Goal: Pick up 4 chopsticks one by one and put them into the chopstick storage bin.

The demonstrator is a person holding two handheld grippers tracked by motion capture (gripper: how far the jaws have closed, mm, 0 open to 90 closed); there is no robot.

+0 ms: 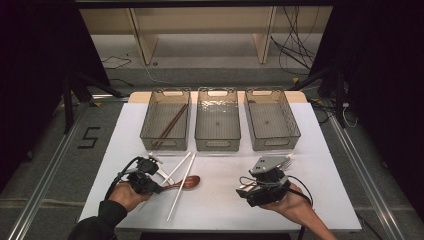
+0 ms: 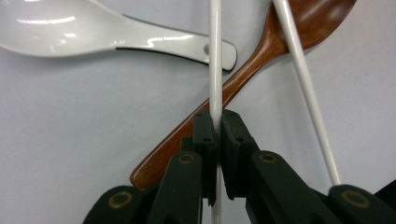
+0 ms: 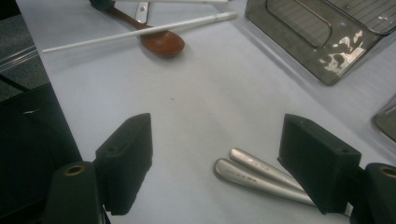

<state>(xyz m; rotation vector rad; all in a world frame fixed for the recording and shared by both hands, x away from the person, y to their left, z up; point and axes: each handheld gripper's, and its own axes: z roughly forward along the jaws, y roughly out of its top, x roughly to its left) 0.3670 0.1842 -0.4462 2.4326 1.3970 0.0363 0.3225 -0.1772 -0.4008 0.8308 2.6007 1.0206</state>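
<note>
A: Left gripper (image 2: 215,135) status?
B: Fingers clamped on one white chopstick (image 2: 215,60), which crosses the wooden spoon (image 2: 261,56) on the counter (image 1: 220,200)

A: Right gripper (image 3: 217,163)?
B: Fingers spread apart, gripping nothing; two metal handles (image 3: 261,177) lie between them

A: Legible markings?
B: A "5" (image 1: 88,137) on the floor; handle stamps too blurred to read

Desk (image 1: 225,200) is showing plain white. Both chopsticks, one (image 2: 215,70) and the other (image 2: 303,79), are showing glossy white. Ceramic spoon (image 2: 93,28) is gleaming white too, and the wooden spoon (image 2: 261,56) is showing reddish-brown grain. Three bins (image 1: 217,120) are looking smoky translucent grey, the left bin (image 1: 165,120) carrying dark brown chopsticks (image 1: 170,125). Metal handles (image 3: 261,175) are shining silver. Left hand-held gripper (image 2: 217,126) and right hand-held gripper (image 3: 224,163) are showing matte black with brass-coloured pivots.
</note>
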